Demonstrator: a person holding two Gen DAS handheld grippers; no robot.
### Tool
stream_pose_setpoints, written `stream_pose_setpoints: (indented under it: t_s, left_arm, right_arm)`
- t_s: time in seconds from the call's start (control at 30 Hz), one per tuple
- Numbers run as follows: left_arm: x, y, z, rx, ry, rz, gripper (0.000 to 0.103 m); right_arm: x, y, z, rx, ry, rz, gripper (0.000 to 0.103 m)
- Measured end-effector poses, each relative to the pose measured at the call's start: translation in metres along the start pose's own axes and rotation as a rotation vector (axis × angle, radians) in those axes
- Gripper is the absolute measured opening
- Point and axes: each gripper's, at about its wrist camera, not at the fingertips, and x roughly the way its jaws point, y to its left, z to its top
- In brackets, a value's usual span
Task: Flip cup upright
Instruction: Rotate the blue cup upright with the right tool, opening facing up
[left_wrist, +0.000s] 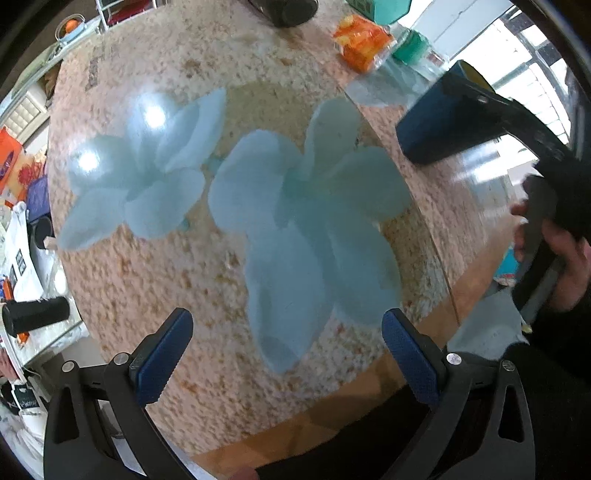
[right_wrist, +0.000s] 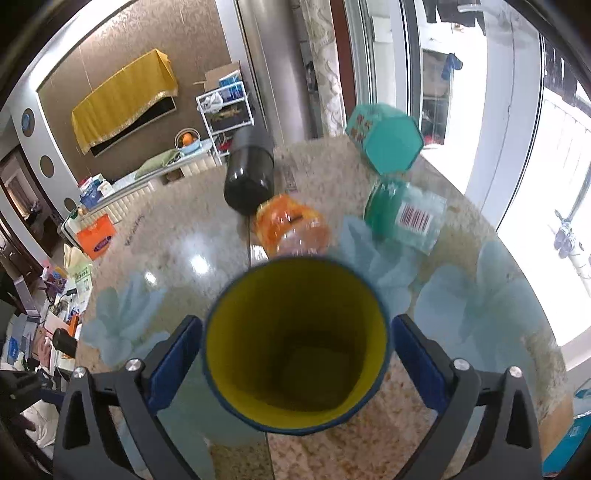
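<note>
Now my right hand-held gripper (right_wrist: 297, 365) grips the cup (right_wrist: 295, 350), tilted above the counter (right_wrist: 177, 236), not yet upright; left hand-held gripper (left_wrist: 288, 354) open.

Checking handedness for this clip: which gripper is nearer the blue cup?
Right. The right gripper has the blue cup between its fingers; the left gripper hangs open over the table's flower pattern, well apart from the cup.

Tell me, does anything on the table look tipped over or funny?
Yes. The blue cup is tilted, held off the table between the right hand-held gripper pads, not upright yet. Behind it the black bottle lies on its side. Nothing looks spilled.
</note>
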Motion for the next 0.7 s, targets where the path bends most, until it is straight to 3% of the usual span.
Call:
stream_pose_setpoints:
  t_s: [0.33,0.53,0.7]
  left_arm:
    - [-0.032,-0.014,0.059,0.034,-0.159,-0.031,0.103]
    - [-0.059,-0.046,0.079,0.099,-0.265,-0.028,0.103]
    - [-0.083,-0.062,0.085,0.077,-0.354,-0.034,0.103]
  right_arm:
    - [-0.042,-0.009,0.018,-0.004,-0.043,-0.031,0.103]
    - [-0.062,-0.014,0.030,0.006,-0.043,-0.032,0.103]
    - [-0.077,-0.021,0.034,0.010,-0.014,-0.039,0.103]
